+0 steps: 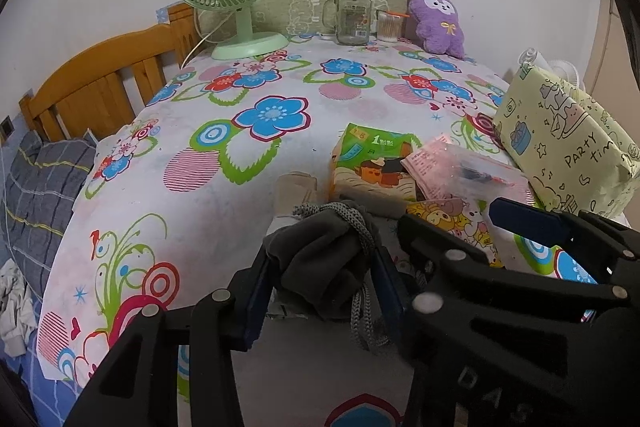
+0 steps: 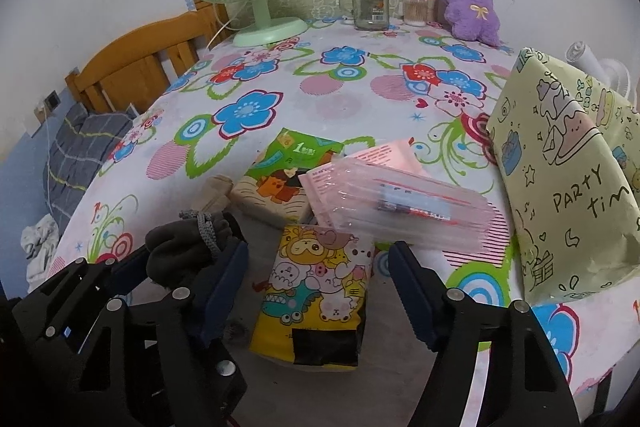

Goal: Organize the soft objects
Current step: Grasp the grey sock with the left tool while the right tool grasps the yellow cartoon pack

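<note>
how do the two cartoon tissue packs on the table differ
The yellow tissue pack shows crowded cartoon animals; the green tissue pack shows one brown cartoon figure under a green top.

The yellow one lies nearest, between the right gripper's open jaws; the green one lies farther back.

The pink packet stack covers part of the green pack and only overlaps the yellow pack's far edge.

Both are soft, lying flat.

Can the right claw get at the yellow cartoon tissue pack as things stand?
Probably yes. The right claw stands open astride the yellow cartoon tissue pack, with nothing between them. The pink plastic packet overlaps only the pack's far end, and the left claw is beside it, shut on the grey pouch.
</note>
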Tool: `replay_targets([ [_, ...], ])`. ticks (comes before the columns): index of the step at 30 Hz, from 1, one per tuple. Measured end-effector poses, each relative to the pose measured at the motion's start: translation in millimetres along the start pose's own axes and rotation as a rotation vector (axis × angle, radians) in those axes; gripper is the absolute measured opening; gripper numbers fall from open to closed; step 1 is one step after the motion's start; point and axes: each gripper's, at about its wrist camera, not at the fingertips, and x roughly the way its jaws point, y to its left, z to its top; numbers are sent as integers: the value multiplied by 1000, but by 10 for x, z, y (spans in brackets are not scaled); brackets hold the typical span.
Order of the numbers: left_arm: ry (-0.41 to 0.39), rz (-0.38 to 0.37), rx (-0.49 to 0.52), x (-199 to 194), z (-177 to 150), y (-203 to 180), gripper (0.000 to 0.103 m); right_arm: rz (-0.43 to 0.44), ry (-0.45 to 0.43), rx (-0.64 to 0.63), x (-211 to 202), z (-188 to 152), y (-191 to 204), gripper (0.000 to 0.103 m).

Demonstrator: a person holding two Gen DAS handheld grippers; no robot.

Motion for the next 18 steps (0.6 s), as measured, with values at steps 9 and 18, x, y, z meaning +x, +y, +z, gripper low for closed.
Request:
replay_targets([
  [9, -2, 35, 32, -4, -17, -63, 47, 18, 36, 7, 73, -7, -33, 54],
  [18, 5, 0, 10, -37, 29, -72, 44, 21, 13, -16, 13, 34, -7, 46],
])
